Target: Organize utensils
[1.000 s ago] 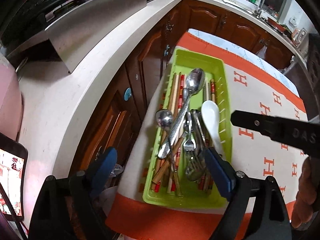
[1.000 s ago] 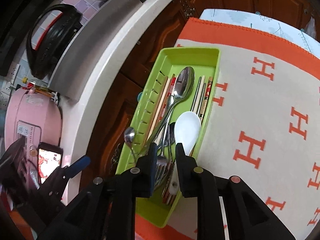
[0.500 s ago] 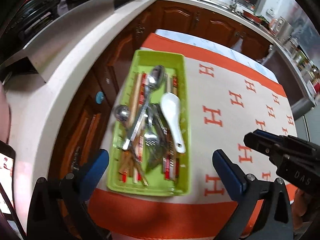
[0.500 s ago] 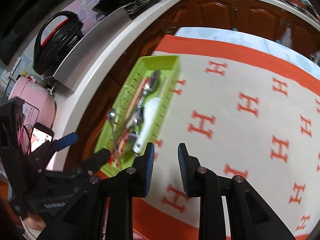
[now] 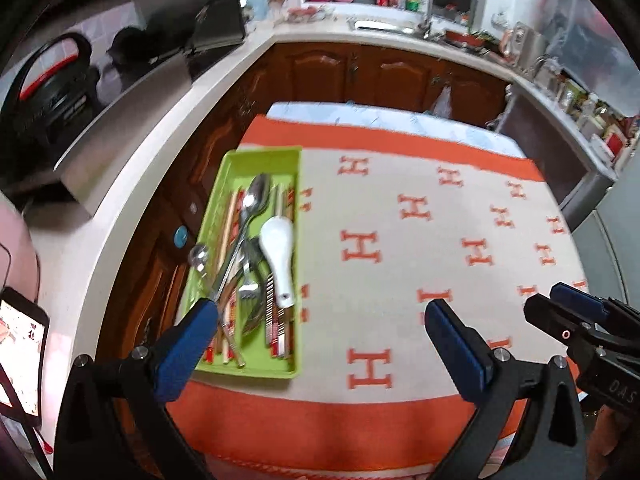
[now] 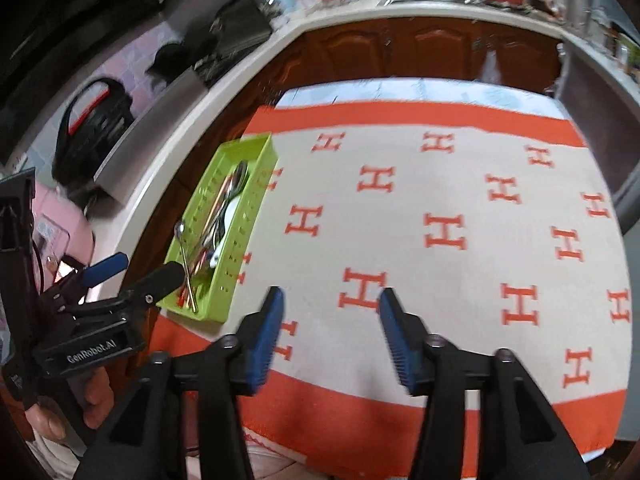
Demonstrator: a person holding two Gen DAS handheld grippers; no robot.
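So the green tray full of utensils sits on the left edge of the H-pattern cloth; left gripper spread wide, empty, over the tray's near end; right gripper also parted, holding nothing, right of the tray.

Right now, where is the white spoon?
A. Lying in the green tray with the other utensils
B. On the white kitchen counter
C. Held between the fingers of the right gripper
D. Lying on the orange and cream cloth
A: the white spoon lies in the green tray beside the metal spoon and chopsticks, while the right gripper and the left gripper are both open and hold nothing.
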